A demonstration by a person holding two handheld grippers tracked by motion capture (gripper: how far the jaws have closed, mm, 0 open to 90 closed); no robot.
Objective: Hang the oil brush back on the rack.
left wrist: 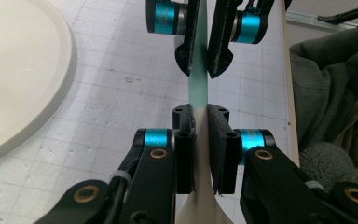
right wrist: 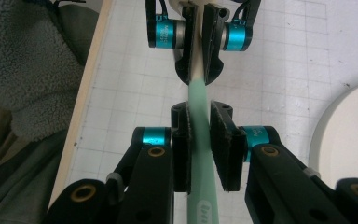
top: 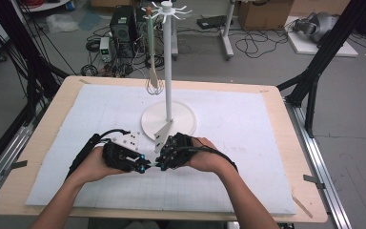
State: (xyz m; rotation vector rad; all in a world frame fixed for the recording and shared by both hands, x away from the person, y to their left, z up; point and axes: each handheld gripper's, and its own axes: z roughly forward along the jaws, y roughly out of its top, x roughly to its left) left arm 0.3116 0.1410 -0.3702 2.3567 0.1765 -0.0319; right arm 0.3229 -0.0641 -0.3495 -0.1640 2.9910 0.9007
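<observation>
A slim utensil (left wrist: 198,88) with a pale green handle and a cream end is held level between my two grippers, just above the white mat. My left gripper (left wrist: 200,135) is shut on it where green turns to cream. In the right gripper view, my right gripper (right wrist: 200,140) is shut on the green handle (right wrist: 199,95). From above, the left gripper (top: 142,167) and right gripper (top: 163,164) meet tip to tip in front of the stand's base. The utensil's ends are hidden behind the jaws.
A white hanging stand (top: 168,119) with a round base rises just behind the grippers. A green-handled whisk (top: 152,57) hangs from its top hooks. The white gridded mat (top: 248,143) covers the wooden table (top: 290,157). The person's fleece clothing (right wrist: 23,70) lies beyond the near edge.
</observation>
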